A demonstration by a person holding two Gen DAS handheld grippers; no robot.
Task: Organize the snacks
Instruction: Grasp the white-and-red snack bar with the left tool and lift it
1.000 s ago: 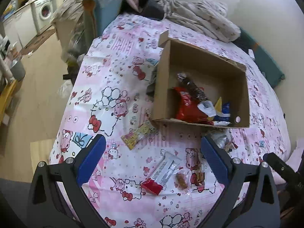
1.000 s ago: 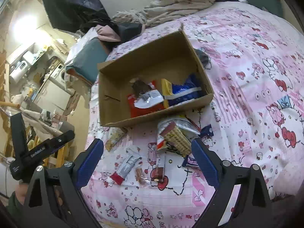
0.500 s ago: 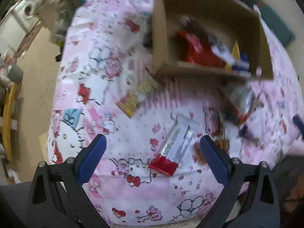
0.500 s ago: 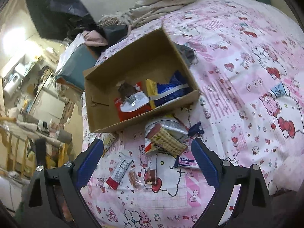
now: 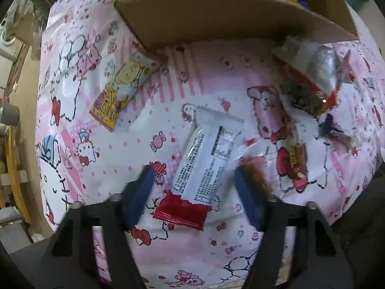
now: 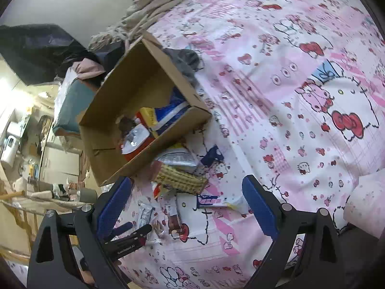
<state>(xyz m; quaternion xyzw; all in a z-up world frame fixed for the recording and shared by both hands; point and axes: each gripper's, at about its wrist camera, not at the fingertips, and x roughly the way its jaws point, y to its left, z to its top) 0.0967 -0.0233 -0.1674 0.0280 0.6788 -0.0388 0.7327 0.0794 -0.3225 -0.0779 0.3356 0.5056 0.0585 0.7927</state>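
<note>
A white snack bar with a red end (image 5: pixel 207 163) lies on the pink cartoon-print bedsheet (image 5: pixel 168 84). My left gripper (image 5: pixel 193 173) points straight down over it, jaws closing, one on each side of the bar. Neither blue pad touches it. A small brown candy (image 5: pixel 255 168) lies against the right pad. The cardboard box (image 5: pixel 216 24) with several snacks inside stands just beyond. My right gripper (image 6: pixel 187 180) hangs open above the loose snacks, holding nothing. From the right wrist I see the left gripper (image 6: pixel 130 236) low beside the same bar (image 6: pixel 144 214).
Loose on the sheet: a yellow pack (image 5: pixel 120 94), a red-and-silver bag (image 5: pixel 312 72), a chocolate bar (image 5: pixel 298 163), a woven-pattern pack (image 6: pixel 180 180), a blue-and-white bar (image 6: pixel 216 201). A grey cloth (image 6: pixel 185 60) lies behind the box (image 6: pixel 144 84). The bed edge and floor are on the left.
My left gripper has dropped close to the sheet over the white bar and its jaws have narrowed around it. The right gripper has rolled and shifted; the box now sits farther left in its view.
</note>
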